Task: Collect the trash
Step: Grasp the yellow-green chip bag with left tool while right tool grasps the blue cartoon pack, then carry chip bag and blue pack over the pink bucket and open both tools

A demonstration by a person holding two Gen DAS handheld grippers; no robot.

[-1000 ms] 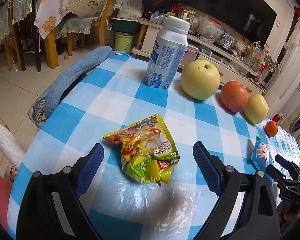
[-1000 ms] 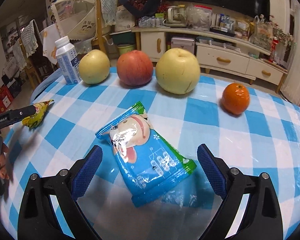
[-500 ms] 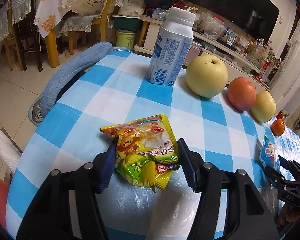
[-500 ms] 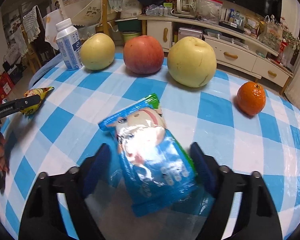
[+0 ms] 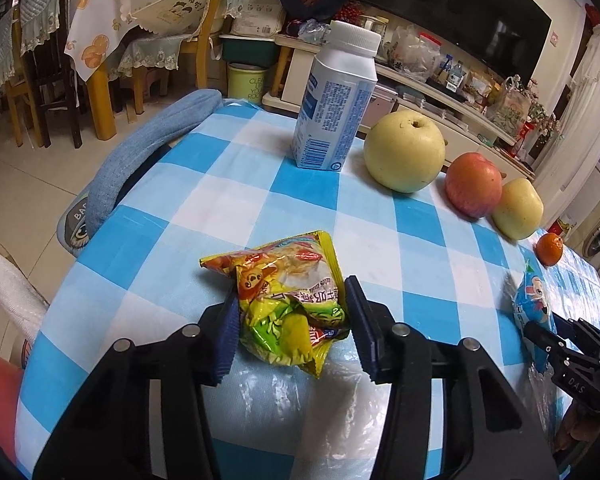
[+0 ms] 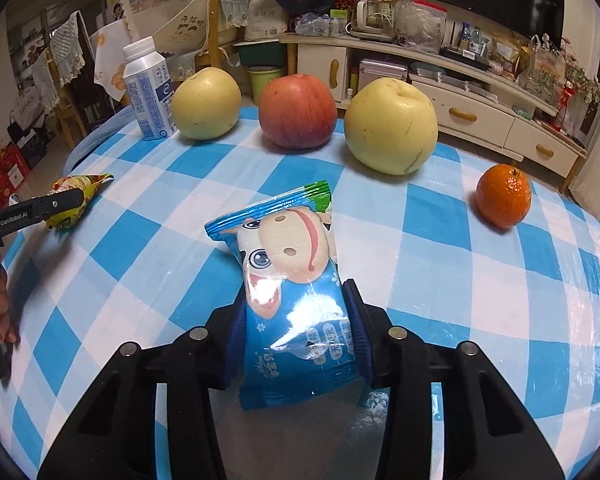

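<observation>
A crumpled yellow snack wrapper (image 5: 284,276) lies on the blue-and-white checked tablecloth (image 5: 228,200). My left gripper (image 5: 290,312) is closing on it, and both blue pads press its sides. A blue wrapper with a cartoon cow (image 6: 288,256) sits between the jaws of my right gripper (image 6: 294,312), which are closing too, with the pads squeezing its lower half. The right wrist view has the left gripper (image 6: 40,208) and yellow wrapper (image 6: 72,188) at far left. In the left wrist view, the right gripper (image 5: 556,340) grips the blue wrapper (image 5: 530,300) at far right.
Along the far side of the table stand a white-capped milk bottle (image 5: 336,100), a yellow pear (image 5: 404,152), a red apple (image 5: 474,184), a second pear (image 6: 390,124) and an orange (image 6: 504,194). A blue padded chair back (image 5: 140,148) borders the left table edge.
Both grippers went from wide open around their wrappers to pinching them. The blue wrapper turned more upright between the right pads. The yellow wrapper got squeezed narrower.
</observation>
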